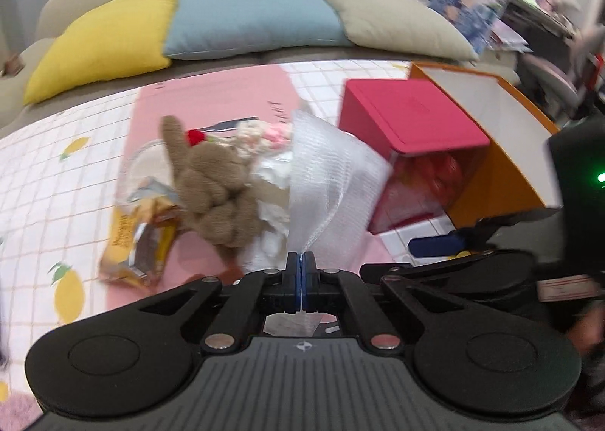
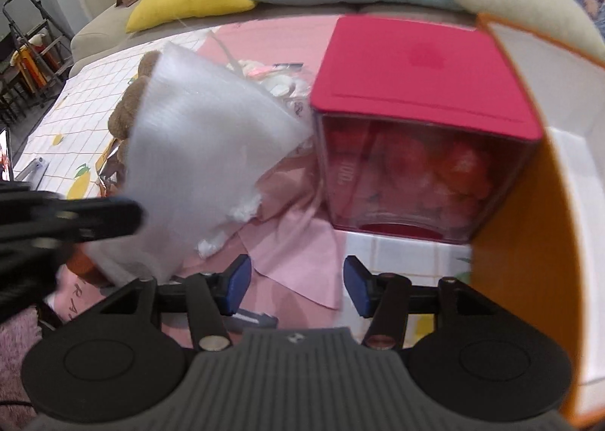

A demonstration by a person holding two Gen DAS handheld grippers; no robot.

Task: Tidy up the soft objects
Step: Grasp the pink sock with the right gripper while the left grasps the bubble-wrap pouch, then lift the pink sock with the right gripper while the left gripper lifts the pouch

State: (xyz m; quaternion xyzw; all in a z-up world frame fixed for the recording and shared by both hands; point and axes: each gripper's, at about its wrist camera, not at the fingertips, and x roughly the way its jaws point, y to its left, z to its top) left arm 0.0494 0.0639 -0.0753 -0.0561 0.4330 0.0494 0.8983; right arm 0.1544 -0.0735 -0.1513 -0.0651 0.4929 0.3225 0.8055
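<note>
My left gripper (image 1: pixel 301 272) is shut on the lower edge of a white foam sheet (image 1: pixel 329 173), which stands lifted above the pile. The same foam sheet (image 2: pixel 196 151) fills the left of the right wrist view, with the left gripper (image 2: pixel 124 217) dark and blurred at its lower left edge. A brown plush toy (image 1: pixel 215 189) lies just left of the sheet on a pink cloth (image 1: pixel 196 105). My right gripper (image 2: pixel 297 285) stands open over a pink cloth (image 2: pixel 302 253), nothing between its blue pads. A clear box with a red lid (image 2: pixel 419 71) sits right ahead of it.
An orange open box (image 2: pixel 529 241) stands at the right, against the red-lidded box (image 1: pixel 408 113). A yellow snack wrapper (image 1: pixel 140 241) lies left of the plush. Yellow (image 1: pixel 102 41), blue (image 1: pixel 253 18) and beige (image 1: pixel 397 18) cushions line the sofa behind. The surface is a tiled lemon-print cloth (image 1: pixel 56 173).
</note>
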